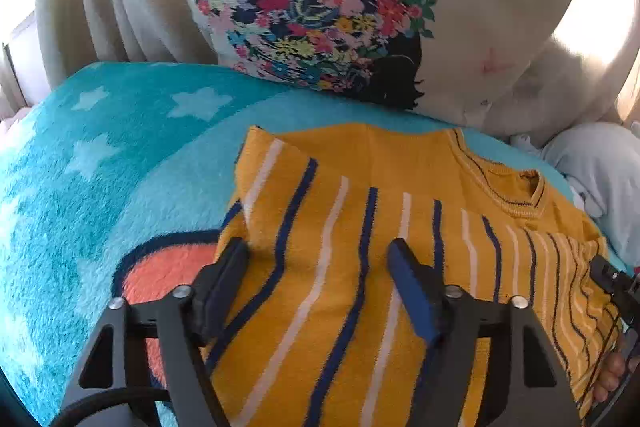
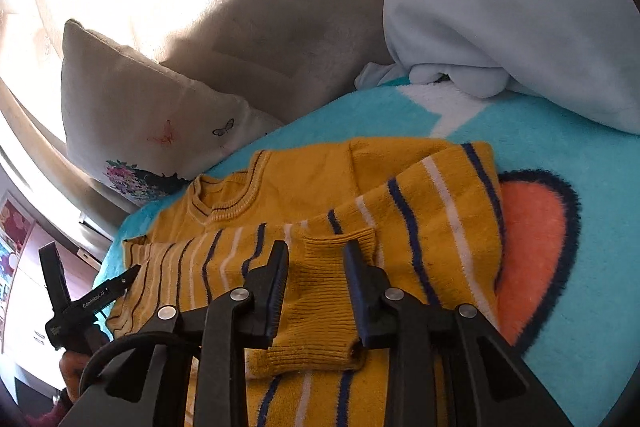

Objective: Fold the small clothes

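A small mustard-yellow sweater (image 1: 360, 211) with navy and white stripes lies on a turquoise star blanket (image 1: 100, 155), its sleeves folded in over the body. My left gripper (image 1: 318, 251) is open just above the striped cloth, holding nothing. In the right wrist view the same sweater (image 2: 420, 211) lies below me, and my right gripper (image 2: 316, 255) is open with the ribbed sleeve cuff (image 2: 320, 307) between its jaws. The other gripper shows at the left edge of the right wrist view (image 2: 68, 291).
A white pillow with a floral print (image 1: 360, 7) leans at the head of the blanket. A pale blue fleece bundle (image 2: 520, 7) lies beside the sweater. Beige curtains (image 1: 100, 7) hang at the back left. An orange patch (image 2: 532, 247) marks the blanket.
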The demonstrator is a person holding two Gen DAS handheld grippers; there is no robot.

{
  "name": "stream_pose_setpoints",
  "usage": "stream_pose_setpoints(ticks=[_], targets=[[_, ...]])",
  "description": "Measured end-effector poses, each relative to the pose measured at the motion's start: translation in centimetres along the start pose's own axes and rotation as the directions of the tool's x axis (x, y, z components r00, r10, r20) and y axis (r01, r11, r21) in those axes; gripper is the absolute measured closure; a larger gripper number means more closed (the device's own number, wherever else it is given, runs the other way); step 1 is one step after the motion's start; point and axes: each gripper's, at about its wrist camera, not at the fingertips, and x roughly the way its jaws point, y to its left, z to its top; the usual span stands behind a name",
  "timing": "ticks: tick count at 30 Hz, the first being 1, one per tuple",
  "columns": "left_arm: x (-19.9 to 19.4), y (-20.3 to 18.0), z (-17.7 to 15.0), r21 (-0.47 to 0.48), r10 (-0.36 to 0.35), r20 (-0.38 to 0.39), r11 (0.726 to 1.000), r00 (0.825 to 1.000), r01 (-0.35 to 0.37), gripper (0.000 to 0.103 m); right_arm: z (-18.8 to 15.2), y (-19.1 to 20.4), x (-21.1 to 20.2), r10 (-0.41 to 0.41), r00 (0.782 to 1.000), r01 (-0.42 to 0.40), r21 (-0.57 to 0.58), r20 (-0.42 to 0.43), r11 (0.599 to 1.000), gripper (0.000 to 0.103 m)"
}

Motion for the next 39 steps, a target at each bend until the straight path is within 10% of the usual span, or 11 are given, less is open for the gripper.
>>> stream_pose_setpoints(ticks=[15, 22, 31, 39], targets=[[-0.9, -0.7, -0.2, 0.012, 0.046, 0.026, 0.999, 0.999, -0.046, 0.023, 0.1, -2.3, -0.4, 0.144, 0.989, -0.147, 0.105, 0.036, 0.984, 0.072], [-10.5, 0.3, -1.0, -0.032, -0.022, 0.118, 0.999, 0.993, 0.026, 0.023, -0.5, -0.2, -1.5, 0.085, 0.995, -0.086, 0.004, 0.055, 0.996, 0.053], [-19.9, 4.8, -7.6, -0.072, 0.068, 0.131, 0.996, 0.989, -0.059, 0.022, -6.8, 1.4, -13.5, 0.054, 0.991, -0.041, -0.113, 0.12, 0.993, 0.052], [-22.5, 5.5, -15.4, -0.069, 0.005, 0.087, 0.998, 0.996, 0.001, 0.022, -15.3, -1.4, -22.2, 0.003, 0.995, 0.012, -0.156, 0.096, 0.988, 0.049]])
